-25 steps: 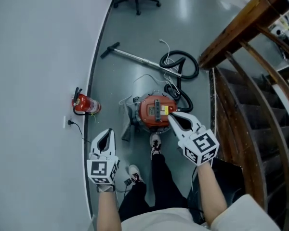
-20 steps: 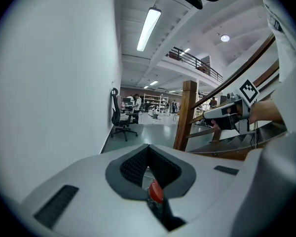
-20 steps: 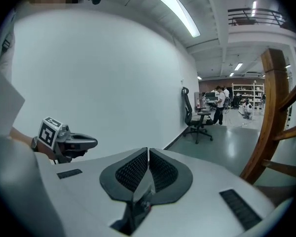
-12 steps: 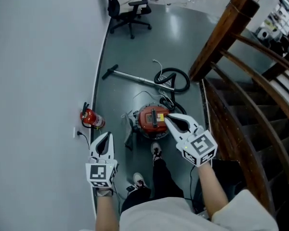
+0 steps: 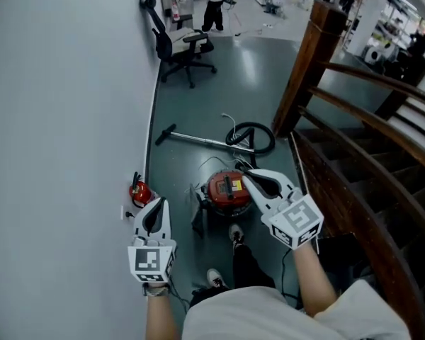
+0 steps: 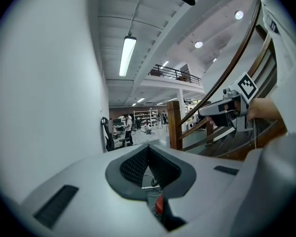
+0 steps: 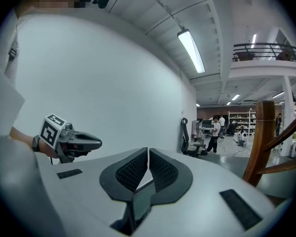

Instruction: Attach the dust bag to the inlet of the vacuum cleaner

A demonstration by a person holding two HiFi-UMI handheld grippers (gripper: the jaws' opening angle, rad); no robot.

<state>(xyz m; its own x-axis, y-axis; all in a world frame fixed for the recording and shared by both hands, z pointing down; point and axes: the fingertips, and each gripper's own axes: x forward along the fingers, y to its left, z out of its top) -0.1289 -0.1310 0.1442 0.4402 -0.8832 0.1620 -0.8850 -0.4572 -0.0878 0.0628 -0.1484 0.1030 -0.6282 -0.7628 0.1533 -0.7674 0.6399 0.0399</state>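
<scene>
Plainly, both tools are empty. The left gripper (image 5: 158, 202) has its ribbed pads (image 6: 134, 165) closed tip to tip with nothing between them, and the right gripper (image 5: 246, 178) is shut the same way, holding nothing. In their own views both look out across the room, not down at the floor.

What the next move turns on is this: the vacuum cleaner (image 5: 227, 188) stands on the floor well below the 2 grippers, just beyond the person's shoe (image 5: 235, 234). From the head view the right gripper's tips overlap the vacuum cleaner's right edge, while the left gripper hangs off to its left, towards the fire extinguisher (image 5: 139, 192) by the wall. So we judge the right hand the nearer of the 2, and both would have to go down and forward to reach it.

We cannot pick out the dust bag for certain. A greyish shape (image 5: 198, 205) touching the vacuum cleaner's left side may be it — too small to tell. The inlet we cannot make out either. The vacuum cleaner is a round red drum seen from above, so it gives no long axis to line up on.

Beyond the vacuum cleaner lies the coiled hose (image 5: 253, 134), with the wand (image 5: 198, 139) running off to the left — further still stands an office chair (image 5: 183, 47).
</scene>
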